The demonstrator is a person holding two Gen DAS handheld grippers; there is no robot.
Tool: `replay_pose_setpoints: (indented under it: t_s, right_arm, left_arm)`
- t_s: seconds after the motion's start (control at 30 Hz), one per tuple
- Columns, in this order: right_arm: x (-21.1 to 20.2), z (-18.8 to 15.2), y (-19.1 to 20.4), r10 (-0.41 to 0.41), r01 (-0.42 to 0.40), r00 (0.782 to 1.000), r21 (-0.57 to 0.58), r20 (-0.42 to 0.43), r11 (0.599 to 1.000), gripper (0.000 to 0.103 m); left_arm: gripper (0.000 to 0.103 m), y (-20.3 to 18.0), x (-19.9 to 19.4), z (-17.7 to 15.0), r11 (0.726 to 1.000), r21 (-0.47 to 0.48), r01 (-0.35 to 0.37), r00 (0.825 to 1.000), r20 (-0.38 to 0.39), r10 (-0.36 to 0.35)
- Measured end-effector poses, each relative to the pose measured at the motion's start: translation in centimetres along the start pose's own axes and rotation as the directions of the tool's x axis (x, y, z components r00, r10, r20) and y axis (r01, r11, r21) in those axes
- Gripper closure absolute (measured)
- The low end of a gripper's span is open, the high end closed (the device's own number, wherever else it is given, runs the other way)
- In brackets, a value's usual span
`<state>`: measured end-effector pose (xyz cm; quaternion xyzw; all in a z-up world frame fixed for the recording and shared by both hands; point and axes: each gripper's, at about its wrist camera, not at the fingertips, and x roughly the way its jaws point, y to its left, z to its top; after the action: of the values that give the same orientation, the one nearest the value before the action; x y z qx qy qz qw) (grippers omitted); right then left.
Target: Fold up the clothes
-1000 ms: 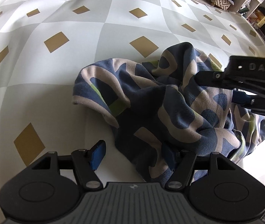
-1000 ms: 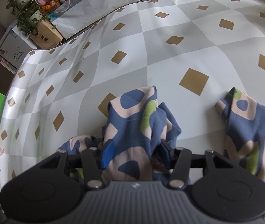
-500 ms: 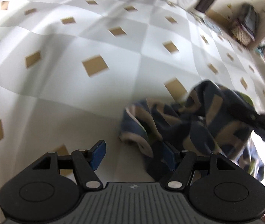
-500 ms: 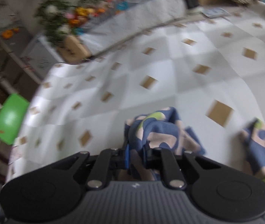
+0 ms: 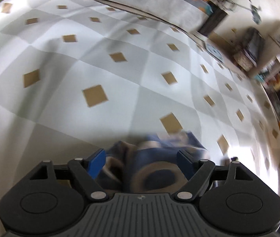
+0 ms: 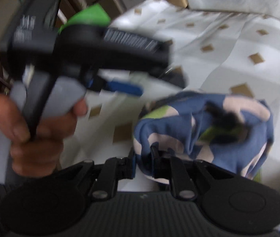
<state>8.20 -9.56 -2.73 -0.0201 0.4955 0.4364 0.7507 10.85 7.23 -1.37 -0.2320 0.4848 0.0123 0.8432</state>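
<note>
Blue patterned cloth, the garment (image 6: 205, 130), was bunched on the checked surface (image 5: 104, 63), its near edge pinched between the almost-closed jaws of the right tool (image 6: 143, 165), which were easing apart slightly. Beside the garment, the left tool (image 5: 141, 163) stood wide with jaws opening; blurred folds lay between them, the pads (image 5: 96, 163) not pressing. Beyond the garment in the right wrist view, that same left tool appeared side-on, gripped by a hand (image 6: 21, 130).

To do the step well, the right tool should probably keep its pinch while the left takes a matching edge, then both should draw the cloth flat before any fold.

Pale lettering on the left tool's housing was too blurred to read.
</note>
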Motion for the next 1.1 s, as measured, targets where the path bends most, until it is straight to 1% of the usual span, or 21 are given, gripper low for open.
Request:
replay_pose_setpoints:
  t_s: [0.07, 0.17, 0.2, 0.3, 0.37, 0.47, 0.5, 0.57, 0.63, 0.7, 0.77, 0.8, 0.87, 0.9, 0.97, 1.0, 1.03, 1.07, 1.1]
  right_arm:
    - [0.3, -0.3, 0.0, -0.002, 0.002, 1.0, 0.002, -0.017, 1.0, 0.086]
    - [-0.1, -0.4, -0.3, -0.001, 0.001, 1.0, 0.014, -0.01, 1.0, 0.085]
    - [-0.4, -0.3, -0.5, -0.001, 0.001, 1.0, 0.017, -0.005, 1.0, 0.081]
    - [-1.6, -0.1, -0.9, 0.0, -0.001, 1.0, 0.023, 0.015, 1.0, 0.074]
    - [-2.8, 0.1, -1.2, -0.013, 0.012, 0.999, 0.019, 0.042, 1.0, 0.07]
    - [-4.7, 0.3, -1.9, -0.037, 0.035, 0.996, 0.021, 0.079, 0.999, 0.065]
    - [-5.2, 0.4, -2.2, -0.052, 0.05, 0.995, 0.027, 0.087, 0.998, 0.064]
    - [-5.9, 0.4, -3.0, -0.112, 0.107, 0.99, 0.056, 0.086, 0.993, 0.063]
    - [-6.4, 0.4, -4.0, -0.173, 0.166, 0.982, 0.098, 0.073, 0.981, 0.061]
    - [-6.3, 0.3, -5.2, -0.227, 0.218, 0.973, 0.148, 0.046, 0.965, 0.059]
    - [-6.0, 0.1, -6.1, -0.253, 0.248, 0.967, 0.181, 0.007, 0.952, 0.058]
    - [-5.7, -0.1, -6.2, -0.265, 0.262, 0.964, 0.184, -0.012, 0.947, 0.057]
    - [-5.2, -0.4, -6.5, -0.287, 0.291, 0.957, 0.185, -0.044, 0.939, 0.055]
    - [-4.9, -0.6, -6.6, -0.294, 0.299, 0.954, 0.19, -0.056, 0.935, 0.053]
    - [-4.4, -1.4, -6.8, -0.29, 0.302, 0.953, 0.204, -0.084, 0.931, 0.052]
    - [-4.2, -1.8, -6.9, -0.288, 0.303, 0.953, 0.209, -0.096, 0.93, 0.05]
    - [-4.2, -2.0, -6.8, -0.29, 0.305, 0.952, 0.213, -0.099, 0.928, 0.05]
    - [-3.9, -2.1, -6.7, -0.292, 0.307, 0.951, 0.219, -0.099, 0.926, 0.048]
    - [-3.7, -2.1, -6.7, -0.292, 0.307, 0.951, 0.228, -0.098, 0.924, 0.048]
  left_arm:
    - [0.023, -0.4, 0.7, -0.5, 1.0, 0.017, -0.003, 1.0, -0.027, 0.003]
    - [0.022, -1.0, 1.7, -1.3, 0.998, 0.059, -0.037, 0.998, -0.056, 0.04]
    - [0.022, -1.1, 2.0, -1.5, 0.997, 0.071, -0.043, 0.997, -0.061, 0.048]
    - [0.022, -1.5, 2.2, -1.8, 0.995, 0.09, -0.052, 0.996, -0.066, 0.058]
    - [0.022, -1.4, 1.8, -1.7, 0.996, 0.08, -0.05, 0.997, -0.056, 0.054]
    - [0.022, -1.4, 1.1, -1.3, 0.998, 0.055, -0.018, 0.999, -0.034, 0.02]
    - [0.022, -1.5, 0.9, -1.2, 0.998, 0.055, -0.006, 1.0, -0.031, 0.008]
    - [0.022, -2.0, 0.8, -1.2, 0.998, 0.065, 0.019, 0.999, -0.03, -0.017]
    - [0.017, -2.8, 1.0, -1.4, 0.996, 0.089, 0.032, 0.999, -0.041, -0.028]
    - [0.016, -3.4, 1.4, -1.6, 0.993, 0.115, 0.017, 0.999, -0.049, -0.012]
    - [0.015, -3.8, 2.0, -1.9, 0.991, 0.136, -0.008, 0.998, -0.061, 0.017]
    - [0.015, -4.0, 2.4, -2.0, 0.989, 0.148, -0.028, 0.997, -0.069, 0.039]
    - [0.015, -4.0, 3.3, -2.4, 0.981, 0.168, -0.101, 0.989, -0.09, 0.117]
    - [0.015, -3.7, 3.6, -2.5, 0.979, 0.16, -0.125, 0.985, -0.099, 0.142]
    - [0.015, -2.8, 4.1, -2.7, 0.982, 0.126, -0.141, 0.982, -0.111, 0.155]
    - [0.017, -2.5, 4.1, -2.7, 0.983, 0.112, -0.145, 0.981, -0.111, 0.157]
    - [0.023, -2.2, 4.1, -2.8, 0.983, 0.107, -0.151, 0.981, -0.108, 0.162]
    - [0.026, -2.1, 4.1, -2.8, 0.982, 0.105, -0.158, 0.981, -0.101, 0.168]
    - [0.031, -2.0, 3.9, -2.8, 0.981, 0.104, -0.163, 0.981, -0.093, 0.172]
